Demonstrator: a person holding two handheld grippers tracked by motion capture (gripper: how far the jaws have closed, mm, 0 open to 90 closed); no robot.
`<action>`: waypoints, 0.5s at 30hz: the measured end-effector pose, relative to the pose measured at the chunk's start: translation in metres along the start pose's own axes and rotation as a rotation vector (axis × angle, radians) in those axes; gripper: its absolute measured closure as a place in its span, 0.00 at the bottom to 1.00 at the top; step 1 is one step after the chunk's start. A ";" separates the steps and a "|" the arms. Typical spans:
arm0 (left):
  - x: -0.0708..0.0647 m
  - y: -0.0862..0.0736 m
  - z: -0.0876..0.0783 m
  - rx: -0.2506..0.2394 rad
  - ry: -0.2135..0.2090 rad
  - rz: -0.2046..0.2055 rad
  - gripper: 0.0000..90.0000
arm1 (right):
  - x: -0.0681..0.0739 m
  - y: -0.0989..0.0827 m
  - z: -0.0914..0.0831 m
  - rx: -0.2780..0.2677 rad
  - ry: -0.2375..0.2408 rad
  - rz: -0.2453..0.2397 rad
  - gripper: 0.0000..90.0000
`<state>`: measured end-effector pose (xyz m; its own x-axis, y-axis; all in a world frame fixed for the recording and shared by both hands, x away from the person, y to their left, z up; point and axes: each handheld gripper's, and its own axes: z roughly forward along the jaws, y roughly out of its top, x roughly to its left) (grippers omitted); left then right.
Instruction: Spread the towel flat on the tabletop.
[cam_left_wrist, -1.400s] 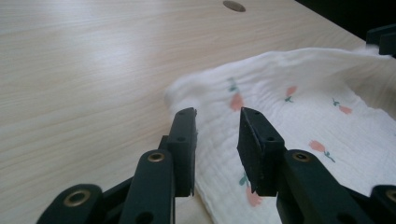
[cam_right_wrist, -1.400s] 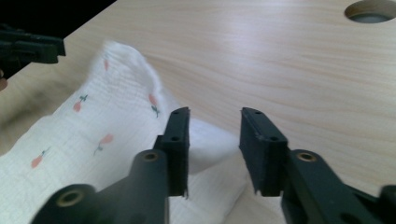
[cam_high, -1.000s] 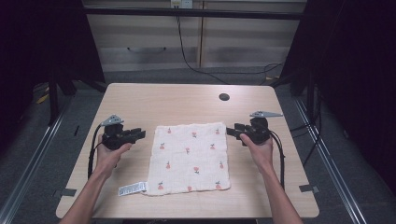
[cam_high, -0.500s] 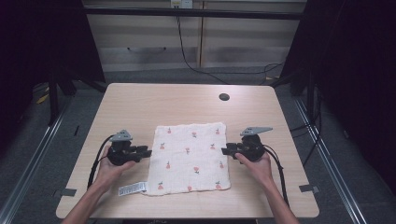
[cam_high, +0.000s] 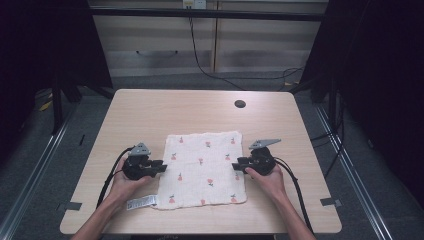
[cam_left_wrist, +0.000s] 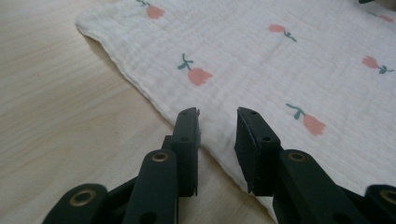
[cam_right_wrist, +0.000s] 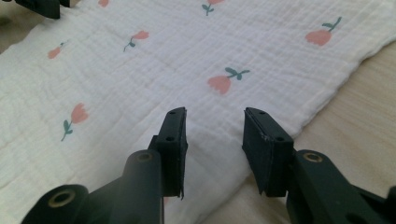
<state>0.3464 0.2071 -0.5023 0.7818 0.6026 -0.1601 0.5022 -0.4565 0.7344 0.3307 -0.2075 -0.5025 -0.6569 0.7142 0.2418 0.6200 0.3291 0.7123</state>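
- The left tongs (cam_high: 161, 167) are seen at the left edge of the white cloth (cam_high: 204, 169), jaws spread with a clear gap, the hem lying below that gap; nothing is pinched.
- The right tongs (cam_high: 237, 165) are seen at the cloth's right edge; their jaws have just been opening a little, with cloth beneath them but not gripped.
- The cloth, printed with pink flowers, is spread flat on the bench (cam_high: 150, 110), nearer the front edge.
- A white label (cam_high: 141, 202) lies at the cloth's front left corner.
- A dark round hole (cam_high: 240, 104) is seen toward the far right corner, well apart.
- Bare bench is left along the far edge and both sides.
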 end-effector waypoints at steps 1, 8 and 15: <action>0.000 0.000 0.001 0.009 0.009 0.004 0.78 | 0.000 -0.001 0.001 0.003 -0.001 -0.001 0.65; -0.001 -0.002 0.003 0.016 0.000 0.049 0.94 | 0.004 -0.002 0.003 0.012 -0.031 -0.025 0.78; -0.003 -0.001 0.003 0.014 0.010 0.040 0.98 | 0.008 -0.010 -0.006 0.048 -0.029 -0.017 0.99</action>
<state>0.3445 0.2039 -0.5050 0.7978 0.5900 -0.1242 0.4757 -0.4892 0.7310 0.3163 -0.2089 -0.5036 -0.6552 0.7257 0.2100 0.6290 0.3701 0.6836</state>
